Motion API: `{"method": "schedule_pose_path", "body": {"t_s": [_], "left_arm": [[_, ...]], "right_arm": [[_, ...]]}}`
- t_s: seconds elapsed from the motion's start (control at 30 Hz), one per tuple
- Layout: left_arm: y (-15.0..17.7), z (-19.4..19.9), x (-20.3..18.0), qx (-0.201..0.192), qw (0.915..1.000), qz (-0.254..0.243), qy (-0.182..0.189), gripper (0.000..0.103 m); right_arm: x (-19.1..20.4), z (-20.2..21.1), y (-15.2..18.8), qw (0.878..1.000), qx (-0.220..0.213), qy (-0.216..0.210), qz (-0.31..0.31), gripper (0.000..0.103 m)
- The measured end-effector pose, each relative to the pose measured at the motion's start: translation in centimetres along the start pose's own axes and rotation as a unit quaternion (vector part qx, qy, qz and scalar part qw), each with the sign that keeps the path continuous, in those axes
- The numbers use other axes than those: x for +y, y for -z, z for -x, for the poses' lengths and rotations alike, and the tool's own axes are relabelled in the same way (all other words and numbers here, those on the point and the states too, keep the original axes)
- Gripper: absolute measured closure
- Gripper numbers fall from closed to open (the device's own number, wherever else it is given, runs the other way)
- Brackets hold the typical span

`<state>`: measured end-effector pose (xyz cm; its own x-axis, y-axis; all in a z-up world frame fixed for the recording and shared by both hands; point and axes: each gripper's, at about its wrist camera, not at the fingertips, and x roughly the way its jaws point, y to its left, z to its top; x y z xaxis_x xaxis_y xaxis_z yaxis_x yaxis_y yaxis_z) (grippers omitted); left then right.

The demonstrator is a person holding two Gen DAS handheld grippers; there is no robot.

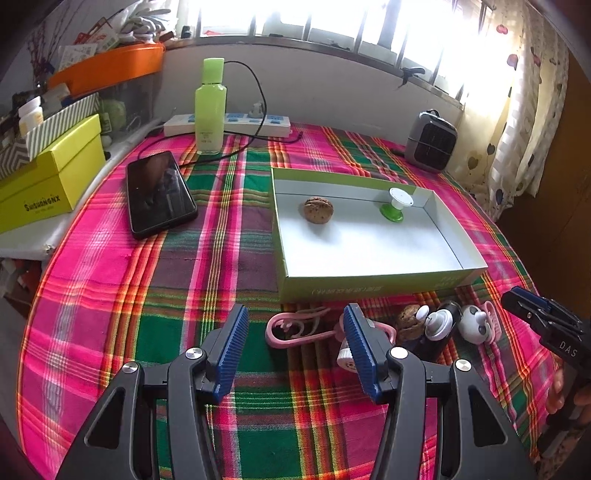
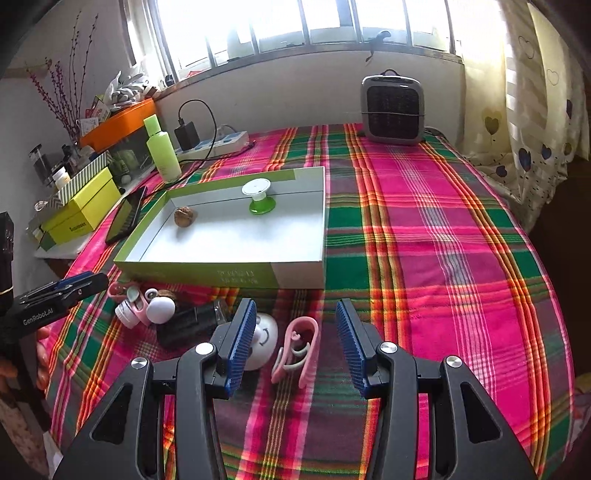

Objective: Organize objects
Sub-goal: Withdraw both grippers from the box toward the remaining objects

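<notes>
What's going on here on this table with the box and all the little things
A person holds two grippers, both open and empty, over a plaid tablecloth. The left gripper and right gripper hover above a cluster of small items, including a pink clip. The shallow box already holds a walnut and a green-and-white spool.

Window (image 2: pixel 295 22): barred, bright daylight pouring in
Wall (image 2: pixel 295 81): pale, plain below the sill
Curtain (image 2: pixel 535 110): cream with heart prints, right side
Tablecloth (image 2: pixel 443 221): pink-green plaid
</notes>
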<state>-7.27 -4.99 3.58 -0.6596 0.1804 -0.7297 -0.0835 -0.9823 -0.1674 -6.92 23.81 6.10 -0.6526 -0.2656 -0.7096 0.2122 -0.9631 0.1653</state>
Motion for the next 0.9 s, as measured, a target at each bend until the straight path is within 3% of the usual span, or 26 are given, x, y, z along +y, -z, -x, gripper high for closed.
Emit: {"method": "schedule_pose_path", "body": {"t_s": [0.53, 0.9], "left_arm": [[1.3, -0.9, 1.1, 0.021, 0.9997, 0.013, 0.006, 0.050], [1.2, -1.9, 0.8, 0.029, 0.9995, 0.005, 0.007, 0.050]], "right_arm": [[-0.5, -1.7, 1.6, 0.999, 0.031, 0.034, 0.005, 0.057], [-0.4, -1.9, 1.5, 0.999, 0.030, 0.029, 0.009, 0.057]]}}
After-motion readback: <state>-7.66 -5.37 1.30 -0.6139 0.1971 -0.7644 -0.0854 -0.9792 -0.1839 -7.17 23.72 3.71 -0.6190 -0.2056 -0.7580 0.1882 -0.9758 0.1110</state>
